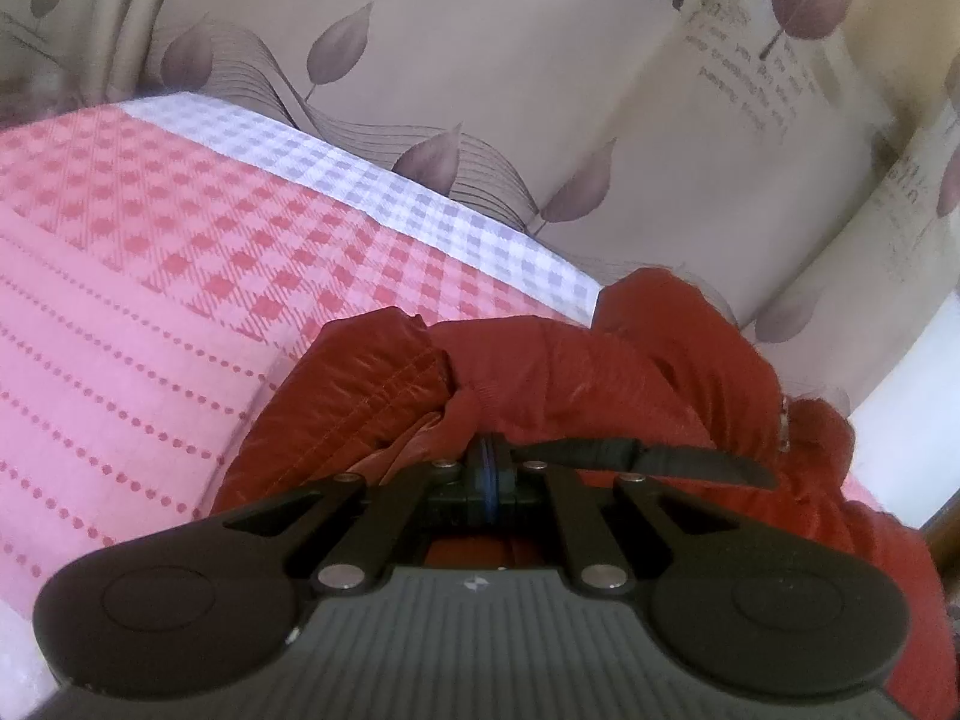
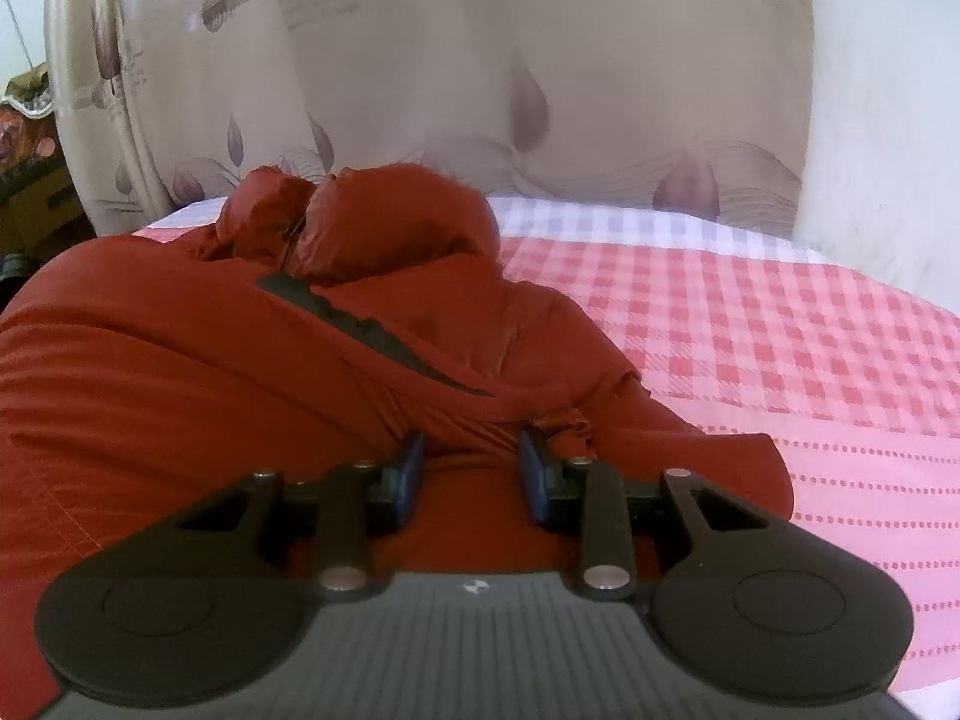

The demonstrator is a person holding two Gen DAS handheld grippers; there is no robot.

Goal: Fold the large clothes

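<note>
A red puffy jacket [image 1: 600, 360] lies bunched on a bed with a pink checked sheet [image 1: 150, 300]. My left gripper [image 1: 492, 456] has its fingers closed together, pinching a fold of the jacket's red fabric next to a black strip [image 1: 660, 456]. In the right wrist view the jacket [image 2: 180, 372] fills the left and middle, with a black zipper strip [image 2: 372, 330] running across it. My right gripper [image 2: 474, 468] is open, its blue-padded fingers [image 2: 411, 468] pressed into the red fabric with a hump of it between them.
A beige curtain with leaf prints [image 1: 480, 90] hangs right behind the bed; it also shows in the right wrist view [image 2: 450, 90]. The pink sheet [image 2: 780, 360] stretches to the right of the jacket. Cluttered dark furniture [image 2: 30, 168] stands at the far left.
</note>
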